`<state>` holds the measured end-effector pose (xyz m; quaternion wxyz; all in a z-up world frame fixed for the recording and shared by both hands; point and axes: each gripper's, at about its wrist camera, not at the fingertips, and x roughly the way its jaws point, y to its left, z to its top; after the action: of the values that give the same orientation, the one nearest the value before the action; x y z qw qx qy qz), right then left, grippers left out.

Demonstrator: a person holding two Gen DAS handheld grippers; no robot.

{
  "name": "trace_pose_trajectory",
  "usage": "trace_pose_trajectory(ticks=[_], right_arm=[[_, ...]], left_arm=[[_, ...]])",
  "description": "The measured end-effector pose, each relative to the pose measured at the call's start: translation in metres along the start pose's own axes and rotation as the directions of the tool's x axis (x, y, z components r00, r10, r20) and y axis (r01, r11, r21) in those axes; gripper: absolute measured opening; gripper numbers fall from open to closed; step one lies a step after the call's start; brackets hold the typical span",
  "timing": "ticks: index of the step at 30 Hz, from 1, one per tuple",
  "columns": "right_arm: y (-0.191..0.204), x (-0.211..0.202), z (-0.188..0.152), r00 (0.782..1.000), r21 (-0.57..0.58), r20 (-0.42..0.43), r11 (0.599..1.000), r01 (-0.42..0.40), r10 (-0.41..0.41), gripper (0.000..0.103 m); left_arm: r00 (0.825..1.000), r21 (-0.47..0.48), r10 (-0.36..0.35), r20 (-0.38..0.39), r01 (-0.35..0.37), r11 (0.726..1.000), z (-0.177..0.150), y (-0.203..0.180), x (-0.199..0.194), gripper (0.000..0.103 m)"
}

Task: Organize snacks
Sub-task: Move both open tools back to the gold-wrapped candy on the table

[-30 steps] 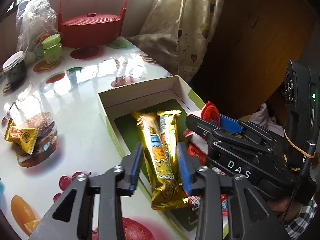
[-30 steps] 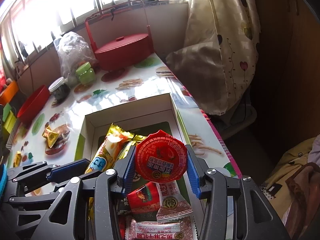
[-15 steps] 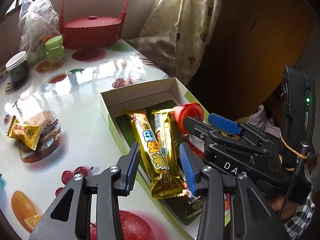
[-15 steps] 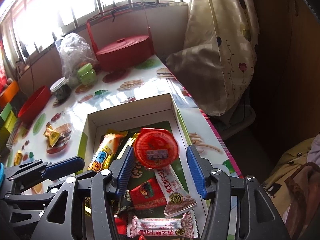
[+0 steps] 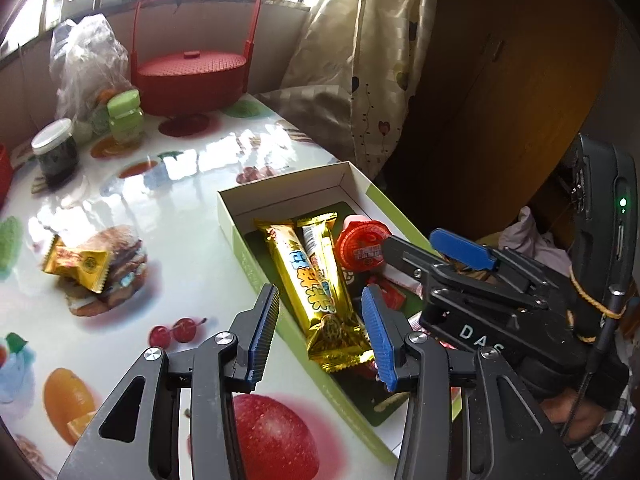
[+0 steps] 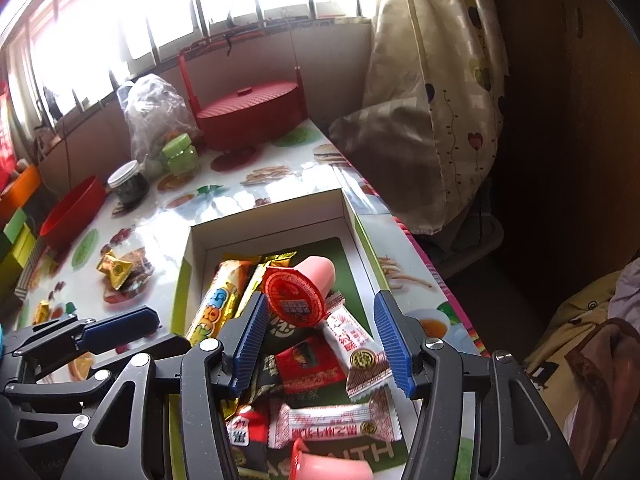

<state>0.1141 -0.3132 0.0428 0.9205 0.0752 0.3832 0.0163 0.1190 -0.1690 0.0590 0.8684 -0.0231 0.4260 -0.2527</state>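
A white and green box (image 5: 288, 196) (image 6: 280, 220) on the table holds snacks: two gold bars (image 5: 308, 276) (image 6: 224, 300), a pink jelly cup with a red lid (image 6: 300, 292) (image 5: 360, 246) lying on its side, and several red and white wrapped candies (image 6: 352, 344). My right gripper (image 6: 320, 336) is open just above the box, with the jelly cup lying free between its fingers. My left gripper (image 5: 316, 332) is open and empty over the box's near left wall. A gold wrapped candy (image 5: 78, 262) (image 6: 114, 268) lies on the table left of the box.
A red lidded basket (image 5: 192, 68), a plastic bag (image 5: 84, 68), a green jar (image 5: 124, 116) and a dark jar (image 5: 54, 152) stand at the table's far end. A red bowl (image 6: 72, 212) is at the far left. A curtain (image 5: 360, 60) hangs beyond the right edge.
My right gripper opened and let go of the red-lidded jelly cup, which dropped onto its side in the box. My left gripper drew back a little and stayed open.
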Motion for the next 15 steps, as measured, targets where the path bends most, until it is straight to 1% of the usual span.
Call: trace_pose_trajectory(ticks=[6, 11, 13, 15], right_arm=[[0.003, -0.017, -0.002, 0.999, 0.020, 0.033, 1.000, 0.005, -0.005, 0.055], [0.009, -0.025, -0.005, 0.999, 0.025, 0.044, 1.000, 0.000, -0.001, 0.055], [0.013, -0.027, -0.007, 0.999, 0.021, 0.048, 1.000, -0.003, 0.002, 0.055], [0.016, -0.029, -0.008, 0.999, 0.018, 0.050, 1.000, -0.009, 0.008, 0.055]], left_arm=[[1.000, -0.008, 0.013, 0.016, -0.012, 1.000, -0.005, 0.004, -0.014, 0.045], [0.999, -0.013, 0.034, 0.040, -0.033, 0.999, -0.010, 0.009, -0.029, 0.045], [0.997, -0.006, 0.055, 0.050, -0.054, 0.998, -0.013, 0.010, -0.034, 0.045], [0.997, -0.005, 0.054, 0.055, -0.054, 0.999, -0.014, 0.012, -0.038, 0.045]])
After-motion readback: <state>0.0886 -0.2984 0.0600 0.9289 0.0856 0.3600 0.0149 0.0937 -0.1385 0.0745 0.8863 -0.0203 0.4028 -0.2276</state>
